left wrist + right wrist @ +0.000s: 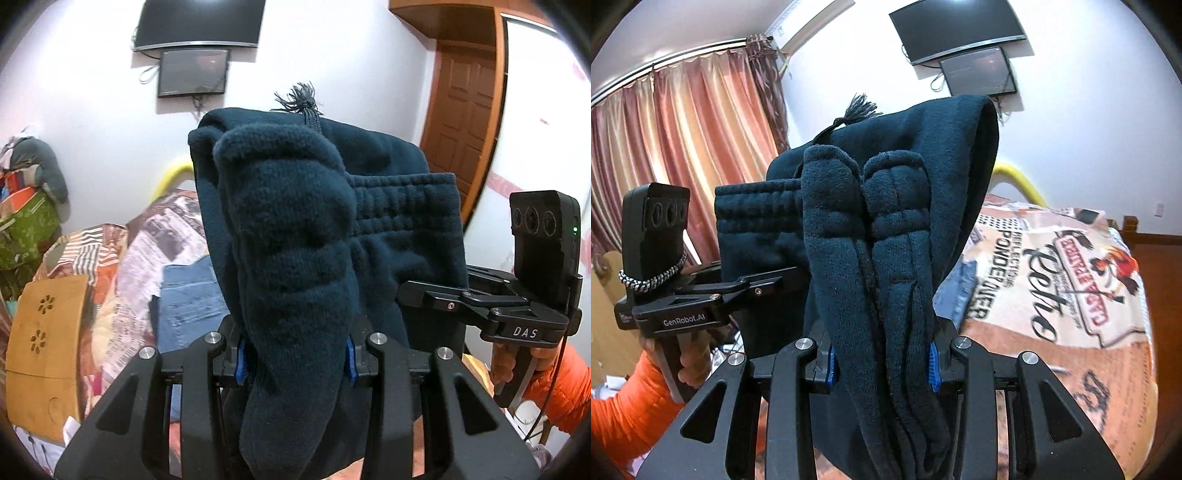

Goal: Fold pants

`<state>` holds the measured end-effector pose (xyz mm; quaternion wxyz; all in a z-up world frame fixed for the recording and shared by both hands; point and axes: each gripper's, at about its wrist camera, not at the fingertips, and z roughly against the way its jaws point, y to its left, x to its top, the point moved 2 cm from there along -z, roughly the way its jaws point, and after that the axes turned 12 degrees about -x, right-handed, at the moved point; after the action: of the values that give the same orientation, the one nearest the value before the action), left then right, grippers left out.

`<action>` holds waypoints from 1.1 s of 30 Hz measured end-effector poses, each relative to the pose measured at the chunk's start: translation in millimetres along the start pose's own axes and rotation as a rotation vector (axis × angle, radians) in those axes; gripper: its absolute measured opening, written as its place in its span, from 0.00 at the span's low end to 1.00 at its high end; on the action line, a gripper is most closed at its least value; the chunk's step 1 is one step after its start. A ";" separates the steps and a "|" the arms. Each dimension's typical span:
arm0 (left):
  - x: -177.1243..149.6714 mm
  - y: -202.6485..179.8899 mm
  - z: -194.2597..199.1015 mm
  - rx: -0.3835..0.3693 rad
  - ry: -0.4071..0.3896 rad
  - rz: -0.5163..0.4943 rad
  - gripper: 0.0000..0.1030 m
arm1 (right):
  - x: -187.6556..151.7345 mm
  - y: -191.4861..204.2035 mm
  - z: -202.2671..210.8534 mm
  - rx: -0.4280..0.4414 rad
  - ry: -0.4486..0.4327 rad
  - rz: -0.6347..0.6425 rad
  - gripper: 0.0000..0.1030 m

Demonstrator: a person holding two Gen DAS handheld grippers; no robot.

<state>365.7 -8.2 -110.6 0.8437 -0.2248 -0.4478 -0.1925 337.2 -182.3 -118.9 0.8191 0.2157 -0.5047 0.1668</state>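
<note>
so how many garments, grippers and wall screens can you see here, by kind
garments: 2, dark blue pants held up by both grippers, folded jeans on the bed
grippers: 2, left gripper and right gripper, each shut on the pants
wall screens: 2, large screen, small screen
total: 6

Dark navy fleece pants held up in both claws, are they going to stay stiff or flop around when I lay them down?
The dark navy fleece pants will likely flop: thick folds bulge and droop over the left claw. The bunched layers pinched in the right claw suggest a soft, grippy, unslippery fabric. The frayed drawstring tassel may dangle loose.
</note>
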 end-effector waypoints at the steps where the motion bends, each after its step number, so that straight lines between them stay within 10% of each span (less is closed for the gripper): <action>1: 1.0 7.6 0.3 0.007 -0.007 0.008 0.37 | 3.2 2.4 -6.1 0.004 -0.001 0.004 0.32; 33: -21.6 240.0 -174.9 0.054 0.185 0.370 0.38 | -0.8 -26.4 -221.3 -0.096 0.258 -0.061 0.32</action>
<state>597.6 96.0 -265.5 0.9079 -0.2619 -0.3246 -0.0421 516.8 -89.3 -212.4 0.8913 0.1682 -0.3957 0.1437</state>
